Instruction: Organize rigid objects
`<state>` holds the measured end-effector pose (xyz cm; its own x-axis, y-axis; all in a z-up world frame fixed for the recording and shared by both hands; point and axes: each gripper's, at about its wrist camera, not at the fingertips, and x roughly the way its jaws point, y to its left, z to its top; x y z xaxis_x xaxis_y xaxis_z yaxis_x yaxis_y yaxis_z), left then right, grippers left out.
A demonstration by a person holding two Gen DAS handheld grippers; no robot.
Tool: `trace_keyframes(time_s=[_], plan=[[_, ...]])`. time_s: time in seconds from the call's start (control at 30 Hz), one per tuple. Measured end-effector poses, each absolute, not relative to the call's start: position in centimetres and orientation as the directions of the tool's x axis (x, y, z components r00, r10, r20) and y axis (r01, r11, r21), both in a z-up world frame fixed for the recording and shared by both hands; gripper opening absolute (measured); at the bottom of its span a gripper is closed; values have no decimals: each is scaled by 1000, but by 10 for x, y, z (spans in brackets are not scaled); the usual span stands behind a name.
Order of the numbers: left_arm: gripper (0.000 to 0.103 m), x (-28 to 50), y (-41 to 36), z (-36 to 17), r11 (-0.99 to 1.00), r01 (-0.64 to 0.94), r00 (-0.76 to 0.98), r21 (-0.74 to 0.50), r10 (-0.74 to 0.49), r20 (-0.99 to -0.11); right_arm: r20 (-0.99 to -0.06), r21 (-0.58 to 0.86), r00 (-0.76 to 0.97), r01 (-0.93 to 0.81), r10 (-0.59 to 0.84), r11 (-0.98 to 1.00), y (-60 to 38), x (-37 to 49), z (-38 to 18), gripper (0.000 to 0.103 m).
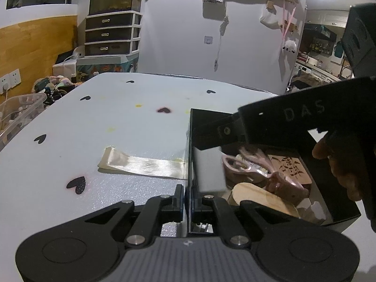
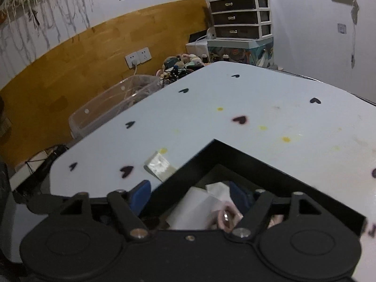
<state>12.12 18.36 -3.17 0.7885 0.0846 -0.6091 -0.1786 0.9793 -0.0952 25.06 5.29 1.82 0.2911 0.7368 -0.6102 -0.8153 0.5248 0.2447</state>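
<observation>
The fingers of the left gripper [image 1: 187, 199] are clenching the left wall of the black box [image 1: 190, 141], which is sitting on the right part of the white table [image 1: 94, 129]. The right gripper [image 2: 195, 199] is hanging over the box with its fingers released, holding nothing. The table's left half is lying free, except a flat shiny packet [image 1: 143, 165] touching the box wall. Inside the box are lying a wooden piece [image 1: 291, 168] and pink things [image 1: 246, 166].
</observation>
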Motion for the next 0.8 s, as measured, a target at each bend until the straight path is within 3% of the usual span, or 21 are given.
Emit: trace_keyframes(time_s=[0.5, 0.8], plan=[[6, 122, 185, -33, 979, -178, 789, -99, 82, -608, -608, 215, 314, -819, 729, 532, 36, 244, 23, 73], [6, 122, 186, -34, 978, -182, 788, -101, 83, -610, -573, 211, 365, -800, 734, 562, 13, 232, 33, 77]])
